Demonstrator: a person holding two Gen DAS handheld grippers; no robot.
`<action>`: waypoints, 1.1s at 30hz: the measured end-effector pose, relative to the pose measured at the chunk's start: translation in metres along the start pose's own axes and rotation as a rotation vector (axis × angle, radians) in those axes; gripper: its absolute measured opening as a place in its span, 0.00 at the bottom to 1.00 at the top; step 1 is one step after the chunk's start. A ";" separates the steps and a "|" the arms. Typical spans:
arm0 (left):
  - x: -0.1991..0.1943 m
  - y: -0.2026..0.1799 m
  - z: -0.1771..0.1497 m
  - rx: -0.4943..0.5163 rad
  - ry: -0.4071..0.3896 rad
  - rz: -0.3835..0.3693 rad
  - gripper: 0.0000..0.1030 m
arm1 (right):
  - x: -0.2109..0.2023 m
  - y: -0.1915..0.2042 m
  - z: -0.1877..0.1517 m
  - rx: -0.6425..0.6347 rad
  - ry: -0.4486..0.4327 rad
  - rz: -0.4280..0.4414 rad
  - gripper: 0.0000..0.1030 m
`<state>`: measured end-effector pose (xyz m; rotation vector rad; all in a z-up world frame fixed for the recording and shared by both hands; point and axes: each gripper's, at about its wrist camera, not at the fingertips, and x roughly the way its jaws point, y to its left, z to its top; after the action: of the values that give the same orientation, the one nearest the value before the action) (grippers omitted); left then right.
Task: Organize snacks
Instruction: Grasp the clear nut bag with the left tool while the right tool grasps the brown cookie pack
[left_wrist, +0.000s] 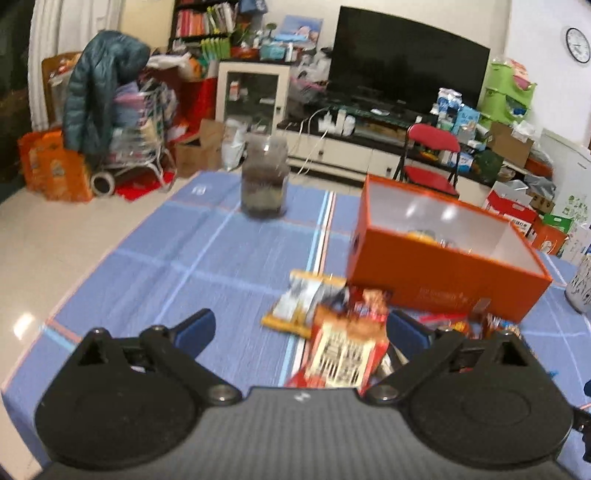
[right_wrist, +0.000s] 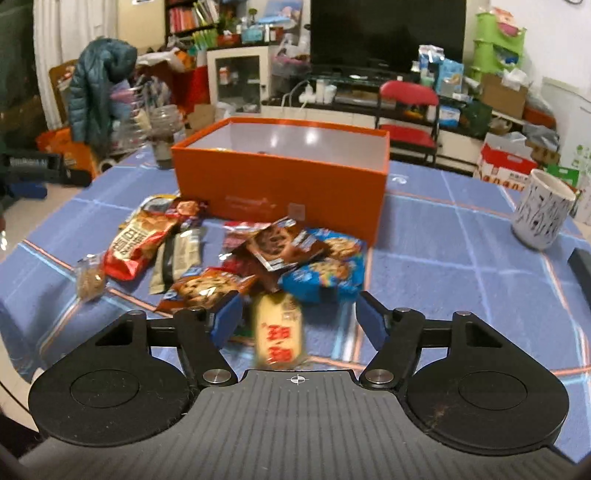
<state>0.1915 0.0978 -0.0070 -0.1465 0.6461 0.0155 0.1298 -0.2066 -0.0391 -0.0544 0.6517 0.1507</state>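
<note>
An open orange box (right_wrist: 280, 184) stands on the blue checked tablecloth; it also shows in the left wrist view (left_wrist: 443, 269). A heap of snack packets lies in front of it: a red packet (right_wrist: 136, 240), a brown cookie packet (right_wrist: 207, 288), a blue cookie packet (right_wrist: 325, 269). My right gripper (right_wrist: 299, 321) is open, with a blurred yellow packet (right_wrist: 279, 336) between its fingers, untouched by the pads. My left gripper (left_wrist: 299, 332) is open above the table, with a red and white packet (left_wrist: 343, 354) near its right finger and a yellow and white packet (left_wrist: 303, 302) beyond.
A glass jar (left_wrist: 264, 177) stands at the far side of the table. A white patterned mug (right_wrist: 541, 210) stands right of the box. A small clear bag (right_wrist: 88, 277) lies left of the heap. A dark flat object (right_wrist: 583, 269) is at the right edge.
</note>
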 end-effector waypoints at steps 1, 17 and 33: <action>-0.001 0.000 -0.005 -0.006 0.006 -0.004 0.96 | 0.001 0.004 -0.001 -0.011 -0.004 0.002 0.56; 0.023 -0.001 -0.014 0.063 0.061 -0.074 0.96 | 0.035 0.024 0.001 -0.141 -0.059 0.105 0.67; 0.018 0.016 -0.011 -0.006 0.068 -0.023 0.96 | 0.141 0.022 0.050 0.352 0.145 -0.065 0.60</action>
<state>0.1983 0.1113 -0.0290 -0.1608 0.7124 -0.0094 0.2669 -0.1624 -0.0858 0.2547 0.8124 -0.0324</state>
